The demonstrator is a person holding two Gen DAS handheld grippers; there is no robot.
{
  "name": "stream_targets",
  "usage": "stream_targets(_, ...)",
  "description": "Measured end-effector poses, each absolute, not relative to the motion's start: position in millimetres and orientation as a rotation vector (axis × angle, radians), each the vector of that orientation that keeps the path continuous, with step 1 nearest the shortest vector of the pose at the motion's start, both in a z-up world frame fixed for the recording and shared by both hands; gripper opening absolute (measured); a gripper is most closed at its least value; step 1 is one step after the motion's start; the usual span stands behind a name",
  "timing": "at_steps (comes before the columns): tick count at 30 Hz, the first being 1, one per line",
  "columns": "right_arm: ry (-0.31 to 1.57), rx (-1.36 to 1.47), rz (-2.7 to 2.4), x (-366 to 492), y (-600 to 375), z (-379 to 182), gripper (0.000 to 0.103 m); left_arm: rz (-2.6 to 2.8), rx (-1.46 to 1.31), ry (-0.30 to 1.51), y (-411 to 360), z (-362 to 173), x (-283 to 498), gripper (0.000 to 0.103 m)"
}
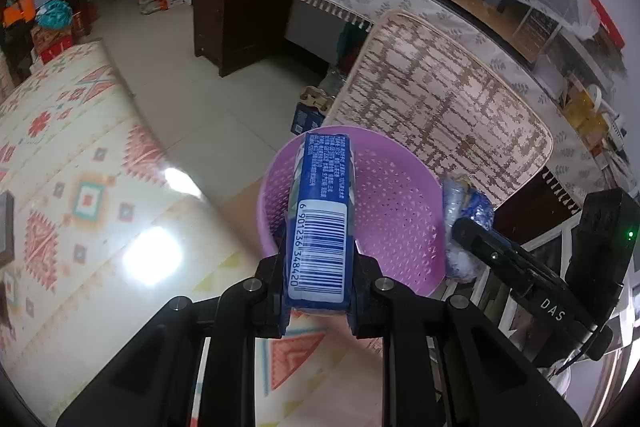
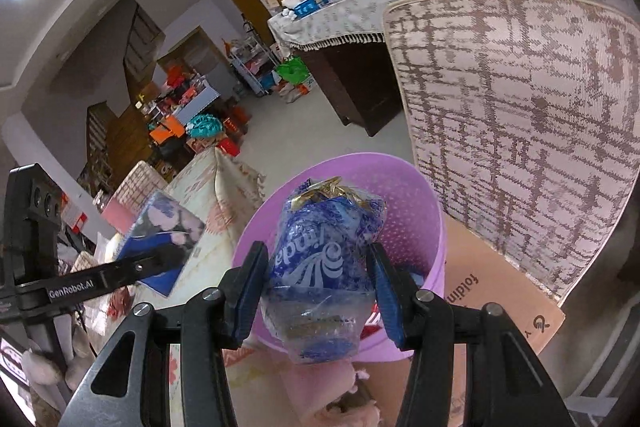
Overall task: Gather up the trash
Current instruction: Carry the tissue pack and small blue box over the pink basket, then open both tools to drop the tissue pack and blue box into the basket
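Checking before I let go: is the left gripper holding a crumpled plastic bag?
No, the left gripper is shut on a blue box with a barcode, held over the purple basket; the right gripper holds the bag.

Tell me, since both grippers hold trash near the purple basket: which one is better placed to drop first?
Probably left. The left gripper holds its blue carton out over the purple basket opening; the right gripper holds the crumpled blue wrapper nearer the rim.
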State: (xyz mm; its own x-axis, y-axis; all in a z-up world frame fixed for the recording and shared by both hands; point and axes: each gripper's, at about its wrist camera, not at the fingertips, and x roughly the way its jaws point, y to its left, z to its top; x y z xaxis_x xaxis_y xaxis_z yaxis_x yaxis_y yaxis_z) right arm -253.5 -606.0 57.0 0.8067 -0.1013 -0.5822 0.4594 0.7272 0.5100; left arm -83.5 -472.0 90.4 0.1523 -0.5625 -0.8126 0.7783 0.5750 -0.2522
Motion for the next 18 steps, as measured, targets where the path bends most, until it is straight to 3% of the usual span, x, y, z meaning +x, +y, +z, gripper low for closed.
stream_targets(2,0.554,0.704,-0.334,-252,-613,55,0.056,-0.984,0.258,1.039,-483,89,-84,0.020)
stream_targets(4,0.546,0.712,-0.341,-249,-619,51,0.057,-0.988,0.253,1.033,-491,88,-84,0.028)
stream_targets(6,0.545,0.713,-0.357,-245,-625,47,0.061,-0.981,0.247,1.026,-494,88,-85,0.061)
stream_targets(7,0.546,0.718,-0.370,-245,-627,45,0.062,-0.972,0.241,1.009,-492,89,-87,0.066)
stream_targets(11,0.531,0.743,-0.372,-250,-628,43,0.069,-0.960,0.268,0.950,-476,98,-96,0.070)
stream_targets(15,0.541,0.740,-0.353,-253,-619,45,0.072,-0.915,0.278,0.898,-449,105,-102,0.083)
stream_targets(18,0.546,0.738,-0.327,-253,-608,49,0.077,-0.884,0.281,0.904,-427,107,-103,0.084)
